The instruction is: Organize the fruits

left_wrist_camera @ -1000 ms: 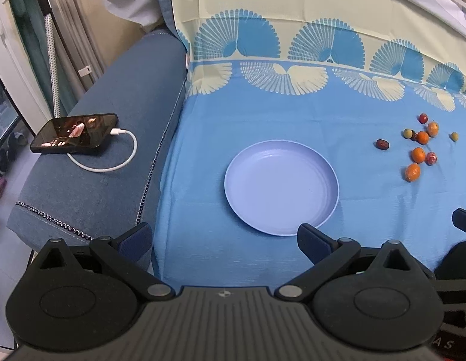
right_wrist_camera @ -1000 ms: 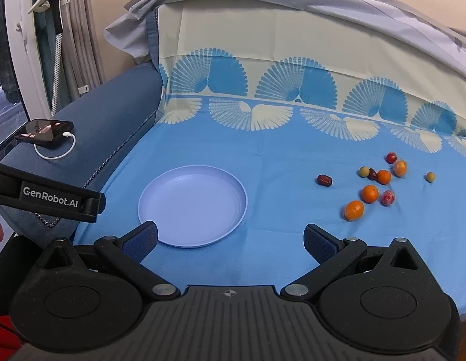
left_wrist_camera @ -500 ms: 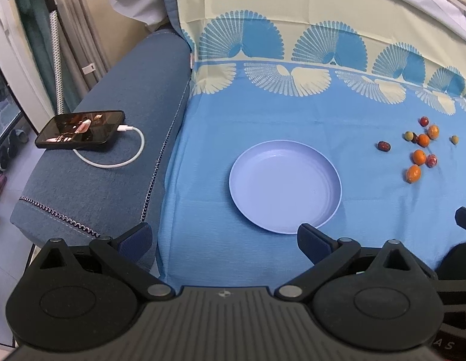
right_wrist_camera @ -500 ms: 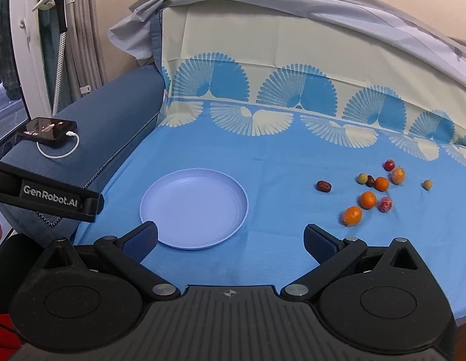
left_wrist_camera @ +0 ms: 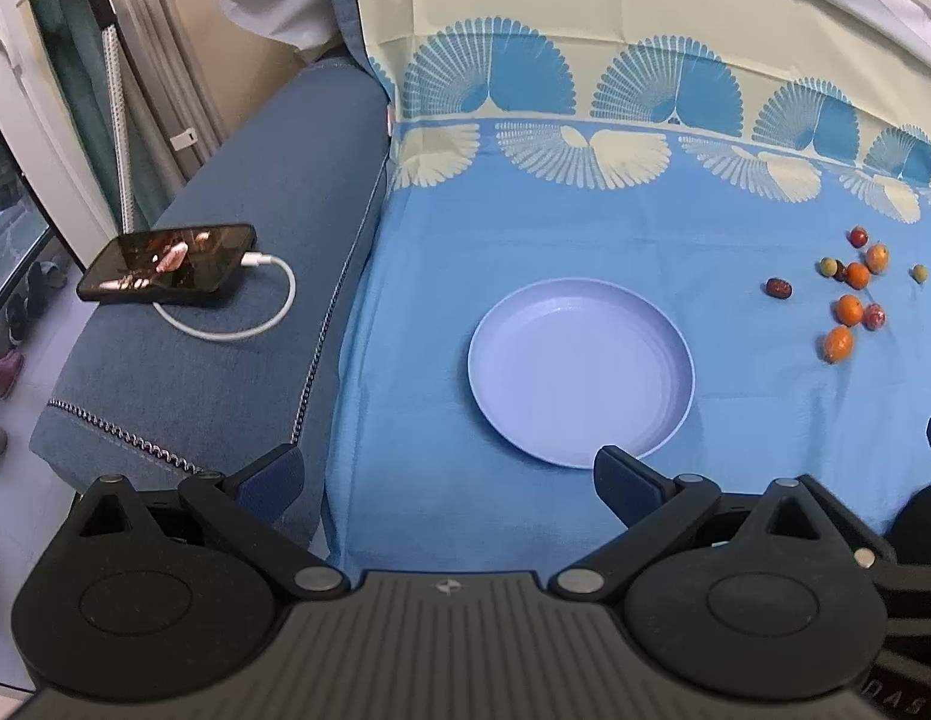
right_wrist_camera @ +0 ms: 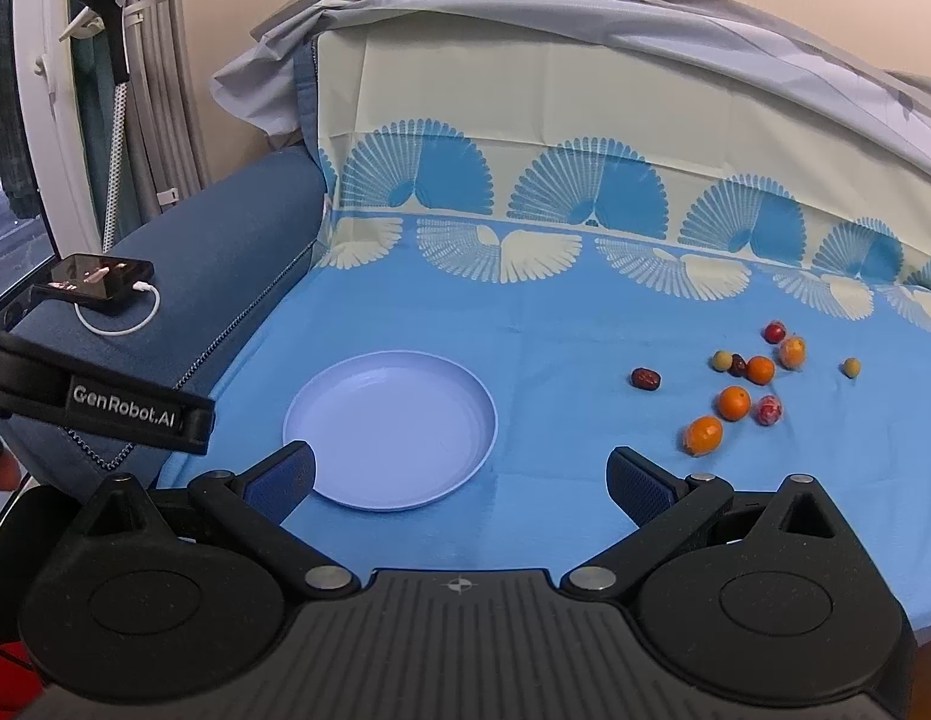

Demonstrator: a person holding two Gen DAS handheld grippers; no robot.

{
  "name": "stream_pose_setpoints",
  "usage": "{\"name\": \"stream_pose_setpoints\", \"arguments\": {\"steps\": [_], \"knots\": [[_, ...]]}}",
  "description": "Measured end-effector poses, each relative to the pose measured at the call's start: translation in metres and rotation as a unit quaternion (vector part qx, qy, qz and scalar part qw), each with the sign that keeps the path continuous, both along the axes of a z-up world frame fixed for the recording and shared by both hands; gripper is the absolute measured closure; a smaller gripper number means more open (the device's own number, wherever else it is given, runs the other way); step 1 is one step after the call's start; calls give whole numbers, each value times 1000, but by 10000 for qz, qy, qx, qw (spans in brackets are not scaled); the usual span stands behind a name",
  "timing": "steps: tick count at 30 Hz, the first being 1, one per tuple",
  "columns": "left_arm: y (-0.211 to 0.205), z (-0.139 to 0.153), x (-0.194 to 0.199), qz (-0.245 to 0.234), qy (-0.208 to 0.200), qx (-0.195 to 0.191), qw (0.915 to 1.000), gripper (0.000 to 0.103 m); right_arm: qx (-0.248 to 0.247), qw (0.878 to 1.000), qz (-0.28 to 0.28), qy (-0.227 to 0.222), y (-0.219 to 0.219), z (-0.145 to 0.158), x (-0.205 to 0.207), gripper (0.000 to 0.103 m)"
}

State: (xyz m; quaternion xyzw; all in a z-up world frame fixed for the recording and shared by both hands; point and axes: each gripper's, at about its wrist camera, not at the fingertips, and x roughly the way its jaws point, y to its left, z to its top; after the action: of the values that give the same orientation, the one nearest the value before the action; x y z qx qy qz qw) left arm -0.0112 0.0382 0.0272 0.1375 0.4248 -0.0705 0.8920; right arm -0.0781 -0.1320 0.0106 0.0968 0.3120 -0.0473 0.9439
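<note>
Compared with the frames half a second earlier, both wrist views have shifted slightly, so the round pale lilac plastic plate (left_wrist_camera: pixel 581 373) sits a little further right in the left view; nothing on the cloth has changed place.

Fruits: a loose cluster of small fruits (right_wrist_camera: pixel 747 387) lies on the blue tablecloth with cream fan pattern (right_wrist_camera: pixel 555 324), ahead and to the right of the right gripper (right_wrist_camera: pixel 459 483), well apart from its fingertips. Nearest that gripper is an oval orange kumquat (right_wrist_camera: pixel 703 434); beyond it a round orange fruit (right_wrist_camera: pixel 734 402) lies just beside a speckled red fruit (right_wrist_camera: pixel 769 410). A dark red wrinkled date (right_wrist_camera: pixel 645 378) lies alone on the cluster's left side, between the plate and the rest. Further off are more orange, red and pale green fruits, too small to identify.

Plate: it lies flat ahead of both grippers, holding no fruit, its near rim just beyond the left gripper's (left_wrist_camera: pixel 447 483) right fingertip and overlapped in view by the right gripper's left fingertip.

Grippers: both have jaws spread wide with nothing between them. The left gripper's side appears at the right view's left edge, marked "GenRobot.AI".

Surroundings: to the left of the left gripper, a black smartphone (left_wrist_camera: pixel 168 265) with a white charging cable (left_wrist_camera: pixel 249 312) rests on the blue denim sofa arm (left_wrist_camera: pixel 237 276).
</note>
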Motion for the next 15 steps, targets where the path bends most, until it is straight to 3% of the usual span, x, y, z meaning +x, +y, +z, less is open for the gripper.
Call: {"name": "stream_pose_setpoints", "arguments": {"steps": [15], "knots": [[-2,-5,3,-34,74,10,10000,0,-29,10000,1,37,-1,-3,5,0]]}}
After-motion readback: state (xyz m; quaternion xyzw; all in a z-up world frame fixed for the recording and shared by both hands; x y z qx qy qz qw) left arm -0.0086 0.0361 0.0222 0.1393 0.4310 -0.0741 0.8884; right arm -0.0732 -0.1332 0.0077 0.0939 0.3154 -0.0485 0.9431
